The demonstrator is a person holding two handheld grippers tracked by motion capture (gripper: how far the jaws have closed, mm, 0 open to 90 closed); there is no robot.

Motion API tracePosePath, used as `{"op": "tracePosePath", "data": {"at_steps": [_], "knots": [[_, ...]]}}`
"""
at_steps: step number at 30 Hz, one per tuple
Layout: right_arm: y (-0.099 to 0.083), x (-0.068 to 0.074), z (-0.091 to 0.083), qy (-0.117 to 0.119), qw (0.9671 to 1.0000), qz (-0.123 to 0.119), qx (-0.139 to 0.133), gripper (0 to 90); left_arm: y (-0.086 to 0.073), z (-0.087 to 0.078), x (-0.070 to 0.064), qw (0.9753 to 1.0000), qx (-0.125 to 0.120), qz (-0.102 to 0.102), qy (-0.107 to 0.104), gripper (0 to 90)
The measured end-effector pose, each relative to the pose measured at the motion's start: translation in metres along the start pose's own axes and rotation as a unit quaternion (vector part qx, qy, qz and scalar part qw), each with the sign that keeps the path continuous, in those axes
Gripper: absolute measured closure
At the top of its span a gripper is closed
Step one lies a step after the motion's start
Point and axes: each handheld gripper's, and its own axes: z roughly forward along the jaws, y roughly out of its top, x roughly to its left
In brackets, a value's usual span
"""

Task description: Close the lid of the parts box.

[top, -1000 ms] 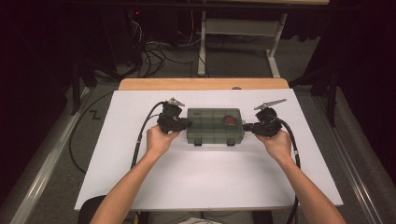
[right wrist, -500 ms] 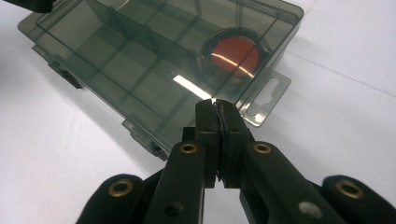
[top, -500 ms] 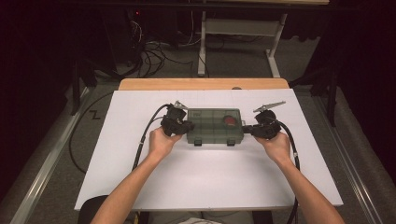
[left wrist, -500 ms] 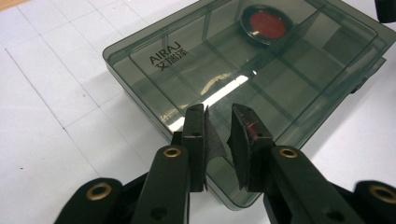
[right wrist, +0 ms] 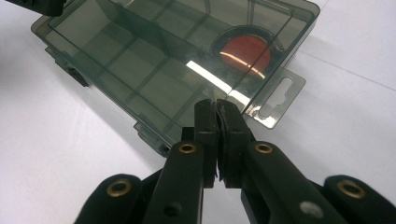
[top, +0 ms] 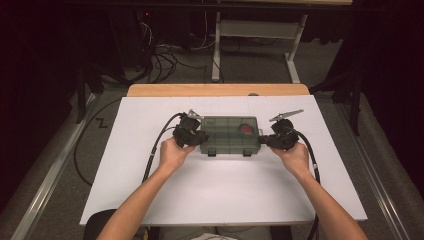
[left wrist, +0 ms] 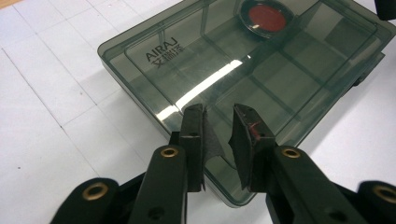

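Probably the box (top: 229, 135) is light, hard and slippery, so hold its short ends. Left claw (left wrist: 218, 133) is apart at one end; right claw (right wrist: 218, 122) is together, touching the other.

This looks like a lab or test room set up for recording rather than a home. A white table (top: 220, 200) with a bare wooden strip (top: 217, 90) along its far edge stands on grey carpet (top: 60, 145), ringed by dark curtains (top: 35, 60) on the left, right and far sides. Beyond the far edge, loose black cables (top: 165, 55) lie tangled on the floor beside the white metal legs of another desk (top: 216, 50), and a metal rail (top: 45, 185) runs along the floor at the near left.
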Motion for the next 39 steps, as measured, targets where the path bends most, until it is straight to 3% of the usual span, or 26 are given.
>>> {"op": "tracePosePath", "data": {"at_steps": [11, 21, 24, 29, 31, 39], "knots": [[0.001, 0.001, -0.004, -0.004, 0.9999, -0.006, -0.013, 86.1, 0.002, -0.004, 0.001, 1.0, -0.005, 0.001, -0.001, 66.4], [0.001, 0.0, -0.012, -0.007, 0.9995, -0.004, -0.031, 81.7, 0.003, -0.012, 0.003, 0.9996, -0.027, -0.006, 0.009, 51.4], [0.001, -0.001, -0.014, -0.009, 0.9994, -0.001, -0.034, 80.6, 0.004, -0.015, 0.005, 0.9992, -0.036, -0.015, 0.0, 47.4], [0.0, -0.001, -0.016, -0.011, 0.9991, 0.001, -0.041, 79.0, 0.004, -0.021, 0.003, 0.9986, -0.048, -0.007, 0.021, 42.9], [0.0, -0.001, -0.018, -0.012, 0.999, 0.0, -0.044, 78.0, 0.005, -0.025, 0.001, 0.998, -0.056, -0.002, 0.031, 42.5], [-0.002, -0.001, -0.023, -0.013, 0.9984, 0.001, -0.054, 75.3, 0.004, -0.033, 0.002, 0.9971, -0.073, -0.007, 0.019, 42.0]]}}
